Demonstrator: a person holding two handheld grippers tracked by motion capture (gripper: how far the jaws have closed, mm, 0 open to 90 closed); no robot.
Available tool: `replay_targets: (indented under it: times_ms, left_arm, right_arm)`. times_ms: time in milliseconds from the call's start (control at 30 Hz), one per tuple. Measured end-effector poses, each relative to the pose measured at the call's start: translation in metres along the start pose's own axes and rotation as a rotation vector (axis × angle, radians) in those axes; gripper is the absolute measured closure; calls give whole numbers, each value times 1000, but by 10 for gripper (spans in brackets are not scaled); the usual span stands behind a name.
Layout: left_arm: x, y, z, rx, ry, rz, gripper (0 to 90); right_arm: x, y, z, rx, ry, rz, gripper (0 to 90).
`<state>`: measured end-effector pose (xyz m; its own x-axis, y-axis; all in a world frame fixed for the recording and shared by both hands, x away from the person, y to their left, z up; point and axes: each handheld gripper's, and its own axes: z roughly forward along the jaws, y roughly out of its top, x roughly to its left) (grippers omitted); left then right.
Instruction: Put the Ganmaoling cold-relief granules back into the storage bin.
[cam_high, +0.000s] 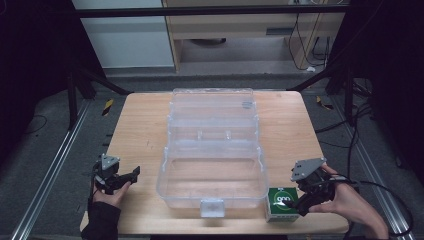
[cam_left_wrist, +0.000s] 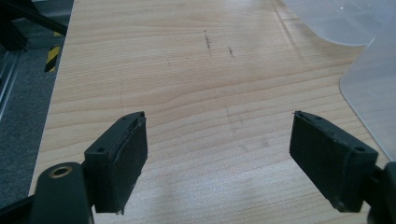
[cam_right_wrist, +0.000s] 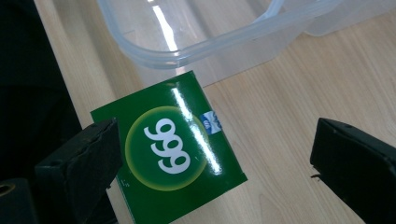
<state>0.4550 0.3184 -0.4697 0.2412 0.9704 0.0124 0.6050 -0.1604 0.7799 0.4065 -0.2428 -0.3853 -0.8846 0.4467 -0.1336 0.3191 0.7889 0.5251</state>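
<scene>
1. The green box (cam_right_wrist: 170, 161) is seen lying flat on the table (cam_high: 145, 130), near the front edge, just beside the clear bin's (cam_high: 212, 172) front right corner
2. The right gripper (cam_right_wrist: 212, 163) is held over the box with its jaws wide apart; the box is not squeezed and lies close to one jaw
3. The left gripper (cam_left_wrist: 217, 158) is held by the table's front left corner, jaws wide apart over bare wood

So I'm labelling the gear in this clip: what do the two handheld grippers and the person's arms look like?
Both the left gripper and the right gripper are black, each topped by a grey three-cornered plate with small holes. Their jaws end in flat, rectangular black pads. A black cable trails from the right one. The left arm wears a dark sleeve.
</scene>
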Motion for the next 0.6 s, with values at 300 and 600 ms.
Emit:
replay_targets:
  times_ms: [300,600]
  left_arm:
    - [0,0,0,2,-1,1,186]
    - [0,0,0,4,-1,4,186]
  right_arm:
    - [9,1,9,49,43,-60,20]
    - [15,1,19,91,82,-106,20]
